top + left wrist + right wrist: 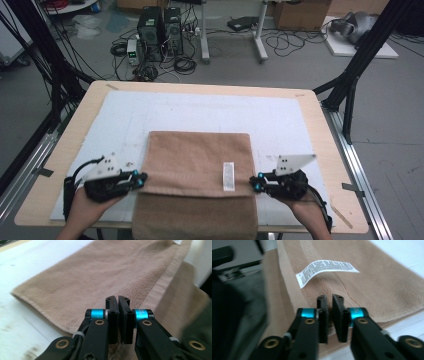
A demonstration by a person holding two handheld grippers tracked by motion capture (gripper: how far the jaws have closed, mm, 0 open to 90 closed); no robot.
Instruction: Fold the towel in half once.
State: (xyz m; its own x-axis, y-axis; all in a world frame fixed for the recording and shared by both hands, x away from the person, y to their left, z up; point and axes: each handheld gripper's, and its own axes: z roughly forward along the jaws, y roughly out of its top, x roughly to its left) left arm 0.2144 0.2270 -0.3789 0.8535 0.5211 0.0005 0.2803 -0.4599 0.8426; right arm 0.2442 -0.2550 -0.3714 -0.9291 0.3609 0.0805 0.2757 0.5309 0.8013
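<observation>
Towel (200, 160): brown, folded over once, flat on the white mat (125, 120); the near end hangs off the table (320, 120) edge.
Feel: soft, floppy and light. It bends and sags when you lift it, so hold it at two corners.
Tag (228, 176): small white label lying on top, near the right side.
Left gripper (141, 179): at the left corner of the folded edge, jaws pressed together on the towel edge.
Right gripper (254, 183): at the right corner, jaws nearly together, pinching the towel edge, I think; the view is blurry there.
</observation>
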